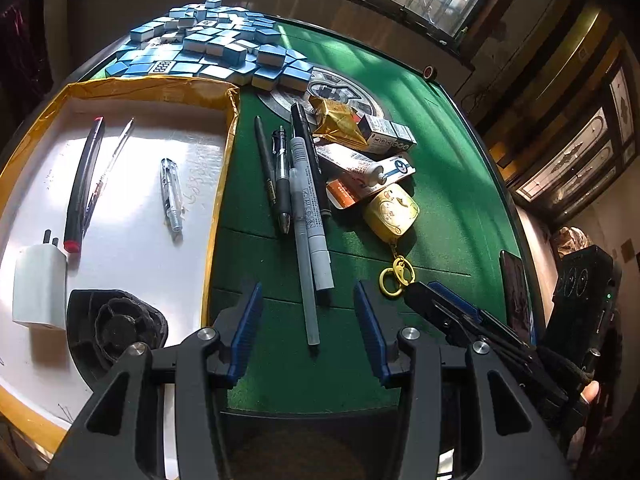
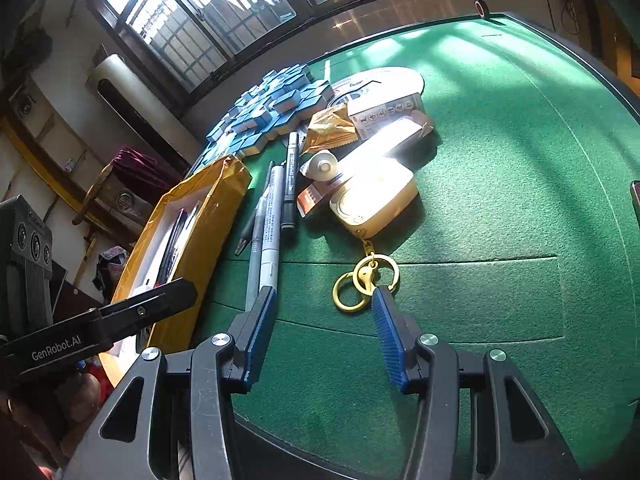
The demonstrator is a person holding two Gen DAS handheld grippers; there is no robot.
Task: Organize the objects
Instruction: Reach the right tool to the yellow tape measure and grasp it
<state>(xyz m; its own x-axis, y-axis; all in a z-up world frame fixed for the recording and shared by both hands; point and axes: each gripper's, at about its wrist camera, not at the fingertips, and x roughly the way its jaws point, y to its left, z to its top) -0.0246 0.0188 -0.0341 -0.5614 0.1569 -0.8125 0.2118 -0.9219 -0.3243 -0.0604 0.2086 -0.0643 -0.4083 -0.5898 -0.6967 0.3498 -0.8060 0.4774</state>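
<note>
Left wrist view alone shows white charger (image 1: 39, 285), black fan (image 1: 116, 322) in tray (image 1: 160, 84)

Daylight is streaming in from the barred windows (image 2: 208, 20) at twelve o'clock, striping the green felt surface (image 1: 440, 216) with shadow. Glare is washing out the yellow rounded tin (image 2: 376, 200) and the white tray floor (image 1: 132, 208). Fisheye distortion is bending and darkening every edge.

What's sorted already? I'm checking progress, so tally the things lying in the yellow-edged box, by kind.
Pens: 3
White charger plug: 1
Black round object: 1
Total: 5
</note>
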